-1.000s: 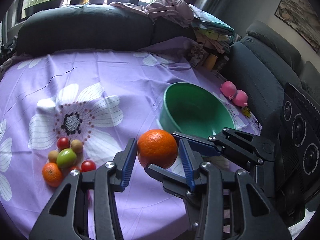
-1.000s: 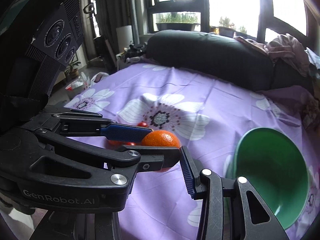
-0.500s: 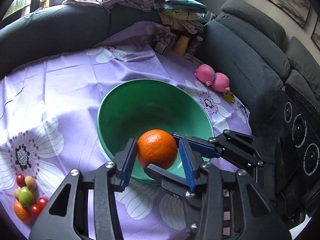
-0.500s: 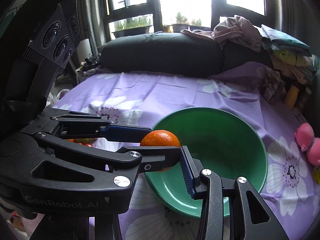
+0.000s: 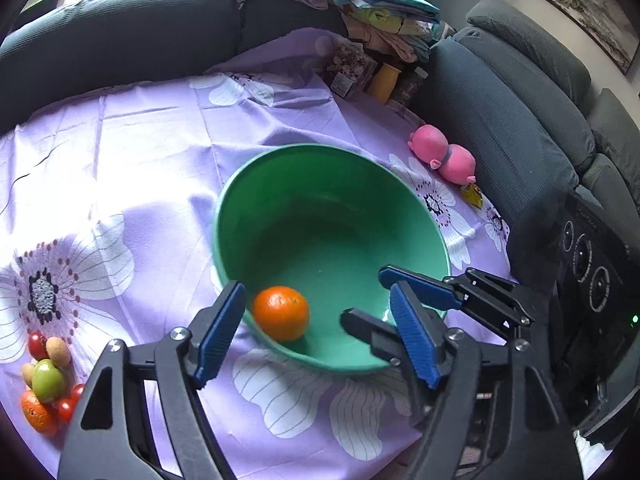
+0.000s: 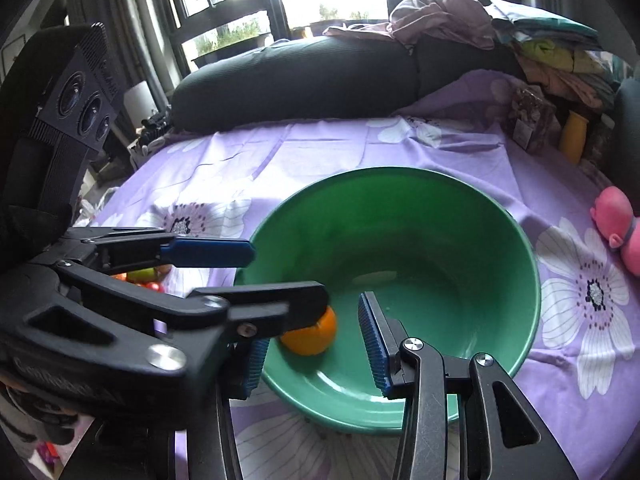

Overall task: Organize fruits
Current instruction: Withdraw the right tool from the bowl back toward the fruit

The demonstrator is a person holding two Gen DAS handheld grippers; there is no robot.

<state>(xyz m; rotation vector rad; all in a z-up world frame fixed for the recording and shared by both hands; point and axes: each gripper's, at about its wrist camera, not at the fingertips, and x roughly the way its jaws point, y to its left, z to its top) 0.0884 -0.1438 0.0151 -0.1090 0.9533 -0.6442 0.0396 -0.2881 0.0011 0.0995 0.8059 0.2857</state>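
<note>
1. Left gripper (image 5: 320,330): poised over the near rim of the bowl, its blue-padded jaws opening; nothing is pressed between the pads.
2. Orange (image 5: 281,313): free of both pads, inside the green bowl (image 5: 320,168) against the near inner wall. In the right wrist view the same orange (image 6: 310,334) is partly hidden behind a black finger of the left gripper.
3. Right gripper (image 6: 316,344): just beside the left one, above the bowl's near edge; its jaws stand partly apart with nothing between them.
4. Remaining fruit: a cluster lies on the tablecloth (image 5: 160,152) at far left, well apart from the bowl, comprising a green fruit (image 5: 48,380), a second orange (image 5: 38,416), small red tomatoes (image 5: 37,345) and small tan fruits (image 5: 58,352).
5. Surroundings: a lilac cloth printed with white flowers; a pink pig toy (image 5: 444,156) lying beyond the bowl near the dark sofa (image 5: 500,120); folded laundry (image 5: 384,12) stacked on the sofa back.
</note>
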